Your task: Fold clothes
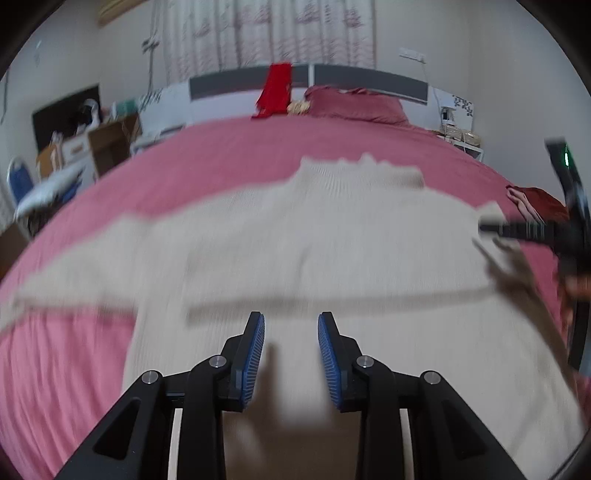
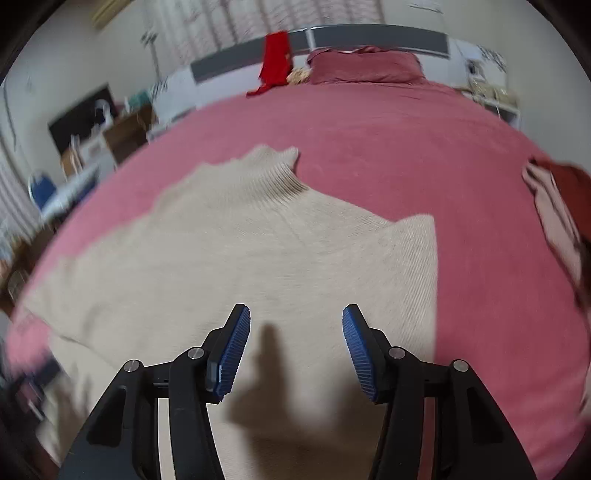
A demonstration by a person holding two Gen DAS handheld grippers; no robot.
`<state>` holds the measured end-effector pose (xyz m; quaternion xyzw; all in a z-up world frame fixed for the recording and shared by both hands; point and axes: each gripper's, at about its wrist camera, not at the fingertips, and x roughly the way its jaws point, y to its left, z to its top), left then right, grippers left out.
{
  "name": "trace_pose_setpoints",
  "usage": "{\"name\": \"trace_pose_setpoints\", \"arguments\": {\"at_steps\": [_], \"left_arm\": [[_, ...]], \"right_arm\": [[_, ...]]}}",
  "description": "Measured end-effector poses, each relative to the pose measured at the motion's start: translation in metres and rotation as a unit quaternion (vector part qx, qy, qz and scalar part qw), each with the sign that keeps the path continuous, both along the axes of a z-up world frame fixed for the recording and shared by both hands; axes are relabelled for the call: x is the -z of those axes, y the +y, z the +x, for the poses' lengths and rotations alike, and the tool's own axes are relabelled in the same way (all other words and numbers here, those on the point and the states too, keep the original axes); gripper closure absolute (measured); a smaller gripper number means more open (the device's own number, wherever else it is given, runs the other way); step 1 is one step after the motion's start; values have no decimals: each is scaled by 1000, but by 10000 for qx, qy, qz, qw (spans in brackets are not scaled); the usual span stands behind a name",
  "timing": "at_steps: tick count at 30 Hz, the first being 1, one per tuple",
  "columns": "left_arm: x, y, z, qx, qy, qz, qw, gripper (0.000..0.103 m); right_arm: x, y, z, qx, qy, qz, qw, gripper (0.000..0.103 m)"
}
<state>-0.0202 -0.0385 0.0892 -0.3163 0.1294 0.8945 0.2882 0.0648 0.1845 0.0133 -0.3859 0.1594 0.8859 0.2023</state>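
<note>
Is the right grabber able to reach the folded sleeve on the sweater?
Probably yes: the right hand-held gripper hangs open over the cream ribbed knit sweater, and nothing lies between it and the folded-in sleeve.

This is a bedroom in a home. A wide bed [image 2: 369, 147] with a pink cover fills most of both views, with a matching pillow [image 2: 364, 66] at the top right against a grey and white headboard [image 2: 376, 37]. Patterned curtains [image 1: 266, 33] hang behind it at the top centre. At the upper left stand a wooden cabinet [image 1: 110, 146] and a cluttered corner; a small white bedside shelf [image 1: 463, 138] sits at the upper right.
</note>
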Motion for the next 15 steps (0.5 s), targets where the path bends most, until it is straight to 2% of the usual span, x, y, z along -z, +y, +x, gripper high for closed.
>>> {"name": "trace_pose_setpoints", "arguments": {"at_steps": [1, 3, 5, 7, 9, 11, 12, 14, 15], "left_arm": [[-2, 10, -10, -60, 104, -63, 9999, 73], [8, 26, -37, -288, 30, -346, 9990, 73], [23, 34, -62, -492, -149, -565, 9971, 73], [41, 26, -79, -606, -425, -592, 9955, 70], [47, 15, -80, -565, -383, -239, 9974, 70], [49, 13, -77, -546, -322, -192, 9978, 70], [50, 14, -75, -546, -298, -224, 9978, 70], [50, 13, -74, -541, -295, -238, 9978, 70], [47, 6, -76, -600, -322, -208, 9975, 70]], "right_arm": [[4, 4, -2, -23, -165, 125, 9998, 47], [15, 20, -3, 165, -685, 474, 9964, 45], [16, 27, 5, 294, -522, 566, 9966, 44], [10, 25, 9, 383, -346, 377, 9980, 43], [3, 22, 12, 472, -169, 188, 9986, 41], [-3, 19, 16, 561, 8, -1, 9984, 41], [-6, 18, 18, 605, 97, -96, 9981, 35], [-11, 15, 20, 670, 250, -287, 9970, 30], [-7, 8, 15, 549, 170, -401, 9975, 30]]}}
